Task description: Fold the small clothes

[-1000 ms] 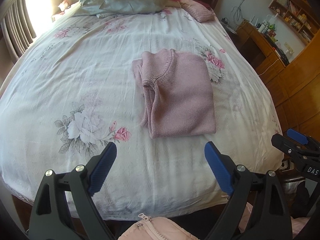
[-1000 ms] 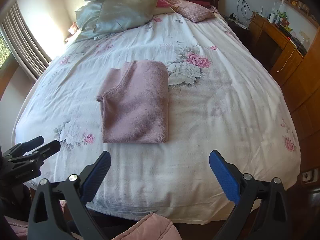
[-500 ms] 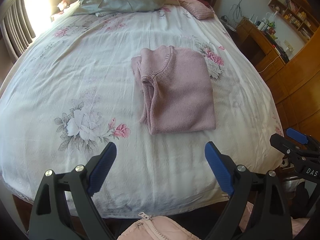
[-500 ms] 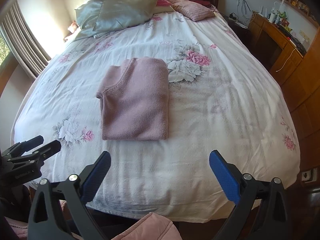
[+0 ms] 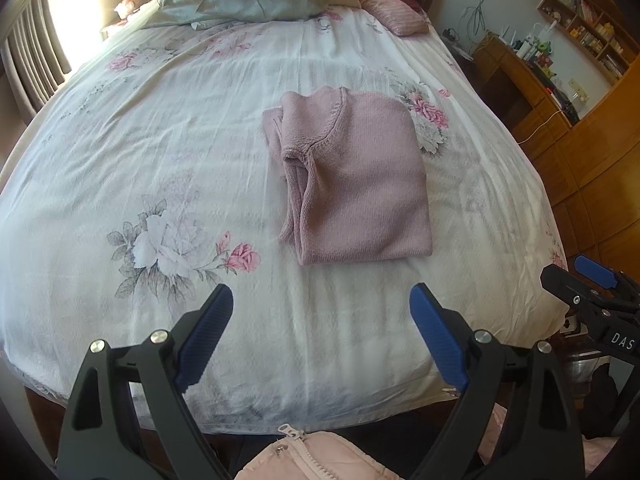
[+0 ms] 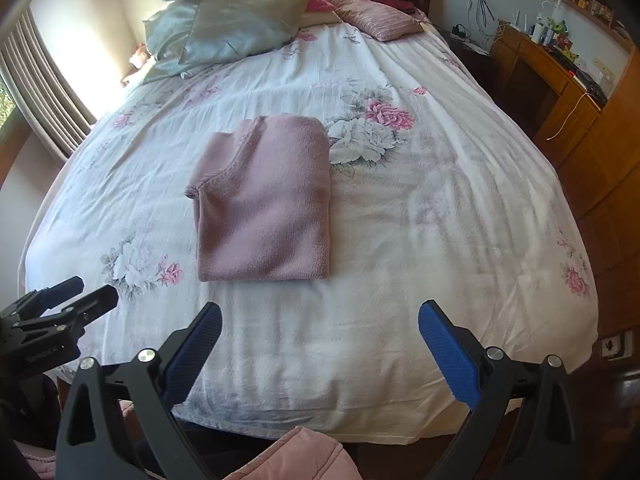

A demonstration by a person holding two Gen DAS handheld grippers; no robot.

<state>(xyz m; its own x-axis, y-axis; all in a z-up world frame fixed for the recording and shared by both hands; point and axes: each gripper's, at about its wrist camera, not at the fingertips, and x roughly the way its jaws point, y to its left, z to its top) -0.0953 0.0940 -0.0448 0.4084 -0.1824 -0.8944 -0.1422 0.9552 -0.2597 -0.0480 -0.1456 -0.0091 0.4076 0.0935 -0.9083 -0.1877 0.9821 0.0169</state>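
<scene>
A dusty-pink knitted sweater (image 5: 356, 184) lies folded into a neat rectangle in the middle of the bed, collar toward the pillows; the right wrist view shows the sweater (image 6: 264, 204) too. My left gripper (image 5: 322, 312) hangs open over the near part of the bed, short of the sweater, nothing between its blue pads. My right gripper (image 6: 320, 326) is likewise open and empty, back from the sweater's near hem. The right gripper (image 5: 588, 280) appears at the left view's right edge, the left gripper (image 6: 64, 300) at the right view's left edge.
The bed has a white floral cover (image 5: 168, 152) with pillows (image 6: 236, 20) at the head. A wooden desk and shelves (image 6: 560, 76) stand along the right. A pink zipped garment on the person (image 5: 304, 456) fills the bottom edge. Curtains (image 6: 44, 92) hang at left.
Both views have shifted very slightly; the sweater lies as before and both grippers stay open and empty.
</scene>
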